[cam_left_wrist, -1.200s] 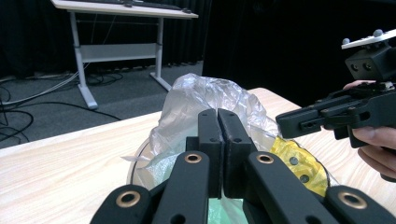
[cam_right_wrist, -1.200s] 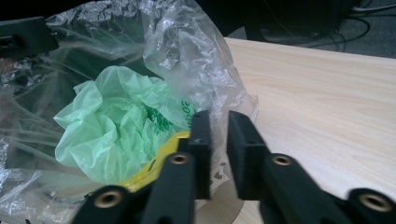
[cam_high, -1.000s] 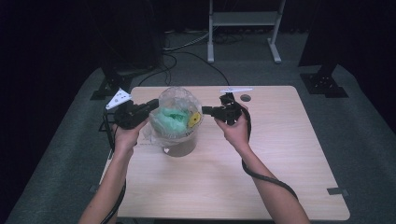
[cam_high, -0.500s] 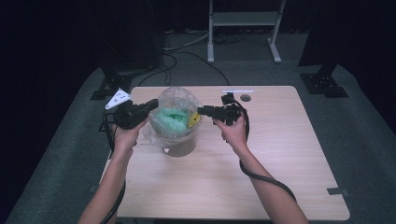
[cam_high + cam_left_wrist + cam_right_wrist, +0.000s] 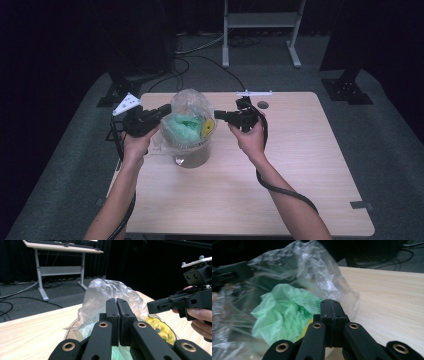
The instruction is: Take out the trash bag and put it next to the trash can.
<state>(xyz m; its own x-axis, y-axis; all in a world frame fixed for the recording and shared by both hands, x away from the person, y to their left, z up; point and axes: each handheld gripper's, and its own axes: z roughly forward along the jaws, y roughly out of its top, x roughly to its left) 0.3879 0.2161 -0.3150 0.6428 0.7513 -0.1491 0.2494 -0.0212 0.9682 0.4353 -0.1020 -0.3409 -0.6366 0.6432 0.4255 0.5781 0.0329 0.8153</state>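
A small tub [image 5: 192, 155] stands on the counter [image 5: 300, 165], a bit left of the middle. A clear plastic bag [image 5: 189, 107] sits in it and puffs up above the rim. Inside the bag are a crumpled green bag [image 5: 181, 127] and something yellow [image 5: 207, 128].

The left gripper [image 5: 164, 109] is at the left side of the clear bag. Its jaws are pressed tight together. In the left gripper view [image 5: 116, 305] the tips sit right against the crinkled plastic, and they may have a pinch of it, but I cannot be sure.

The right gripper [image 5: 218, 116] is at the right side of the bag, level with the top part of it. Its jaws have just snapped closed, and they are tight together too. In the right gripper view [image 5: 331, 307] the plastic is just past the tips, with nothing clearly between them.

So the bag stands tall between the two grippers, one on each side. They point in at it from left and right. Both are about as near. The left one looks closer to the plastic.
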